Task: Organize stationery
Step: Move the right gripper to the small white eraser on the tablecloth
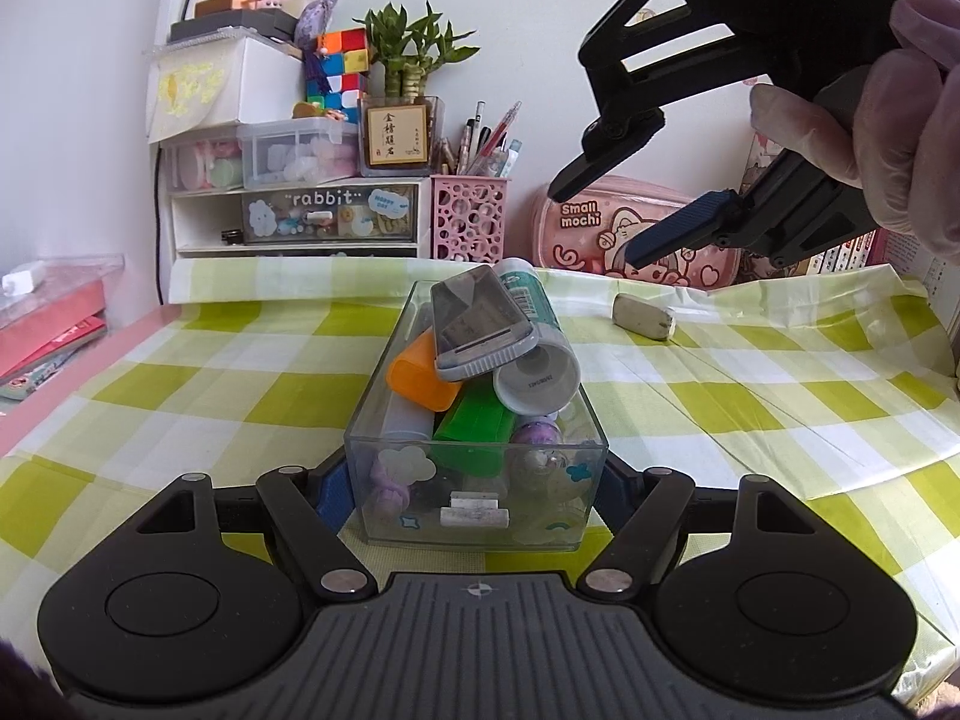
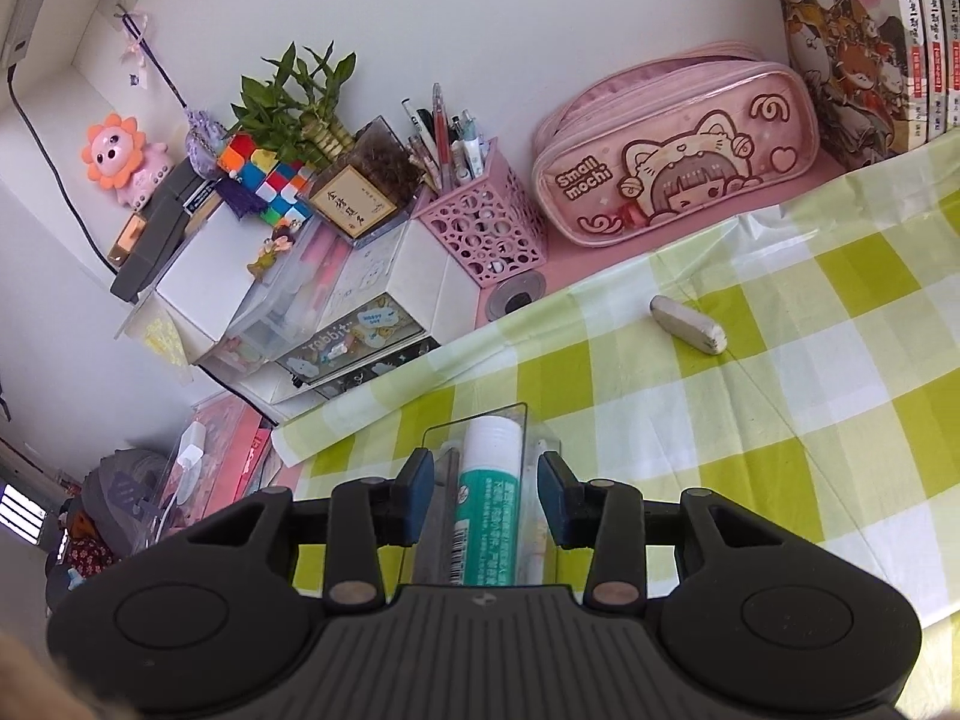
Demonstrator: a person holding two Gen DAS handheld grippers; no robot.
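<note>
A clear plastic box (image 1: 480, 516) stands on the green checked cloth, piled with stationery: a white and teal glue stick (image 1: 534, 348), a grey gadget (image 1: 480, 324), an orange case (image 1: 420, 375) and a green block (image 1: 474, 426). My left gripper (image 1: 474, 492) is shut on the box's near end, one pad on each side wall. My right gripper (image 1: 600, 222) hangs open in the air above and right of the box's far end, held by a gloved hand (image 1: 912, 120). In the right wrist view my right gripper (image 2: 486, 480) is empty, and the glue stick (image 2: 489, 516) lies below it.
A grey eraser (image 1: 643, 315) (image 2: 689, 324) lies on the cloth, right of the box. Along the back wall stand a pink pen holder (image 2: 480, 228), a pink pencil case (image 2: 678, 150), white drawers (image 1: 300, 216) and books (image 2: 870, 48).
</note>
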